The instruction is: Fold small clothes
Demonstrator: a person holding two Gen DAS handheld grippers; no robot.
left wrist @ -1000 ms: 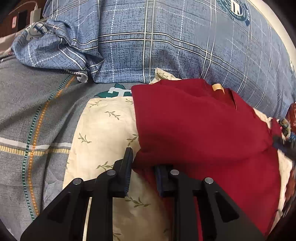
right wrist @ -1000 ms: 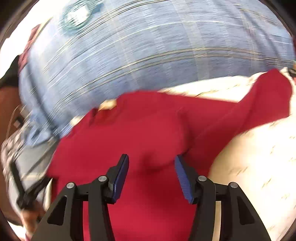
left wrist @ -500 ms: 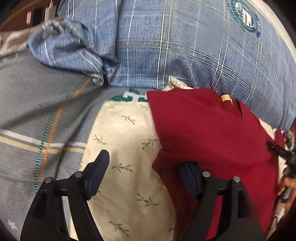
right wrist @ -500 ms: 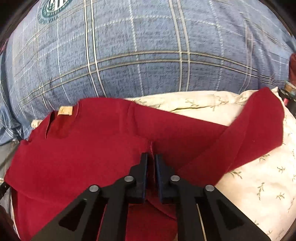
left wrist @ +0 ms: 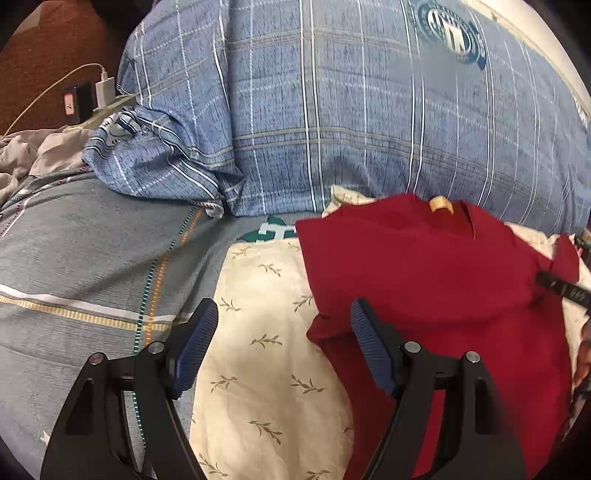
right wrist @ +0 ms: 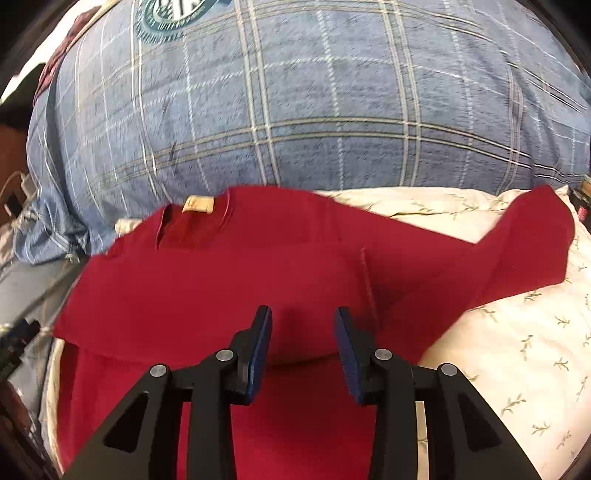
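Red shirt (right wrist: 229, 295) lay part-folded on a cream pillow (left wrist: 266, 369) at the bed's head end.
Left gripper (left wrist: 282, 343) and right gripper (right wrist: 303, 347) had just spread their jaws, holding nothing; the outstretched sleeve (right wrist: 532, 236) could bunch if dragged.

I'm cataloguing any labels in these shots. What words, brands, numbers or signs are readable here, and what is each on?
None can be read for certain.
Round crest on the blue plaid bedding: ring lettering too blurred to read.
Tan neck tag on the red shirt: looks blank.
Red mark on the black charger: too small to read.
White marks on the black strip at the right edge: illegible.
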